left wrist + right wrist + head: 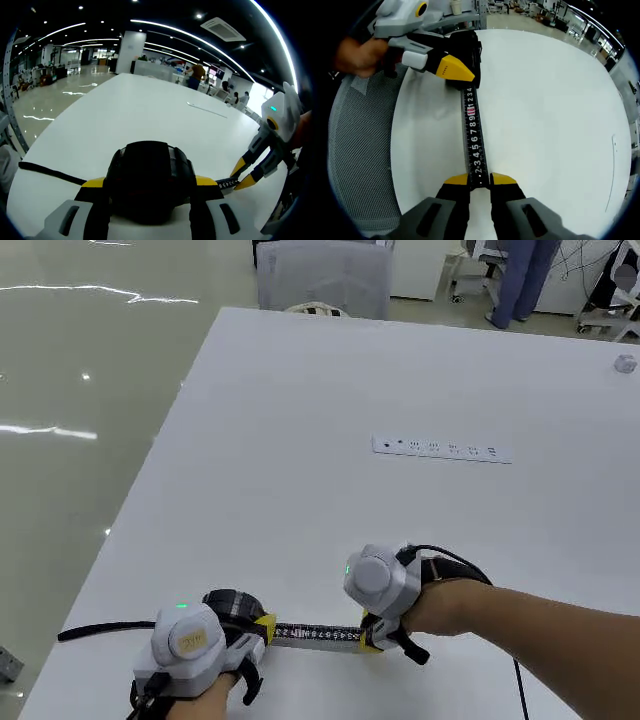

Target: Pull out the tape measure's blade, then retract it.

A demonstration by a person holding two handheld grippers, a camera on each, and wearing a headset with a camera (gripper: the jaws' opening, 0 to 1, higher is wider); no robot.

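The black tape measure case (236, 608) (149, 175) (466, 47) rests on the white table near its front edge, and my left gripper (252, 630) (150, 182) (452, 70) is shut on it. A short length of the silver blade (318, 634) (472, 135) (226, 184) runs rightward from the case to my right gripper (370, 636) (480, 180) (241, 176), whose yellow fingertips are shut on the blade's end. The blade's numbers read up to about fourteen. A black wrist strap (105, 631) (47, 172) trails left from the case.
A white power strip (441, 449) lies flat mid-table, well beyond the grippers. A small round object (624, 363) sits at the far right. A grey chair (322, 276) stands at the table's far end. The left table edge (120, 530) borders glossy floor.
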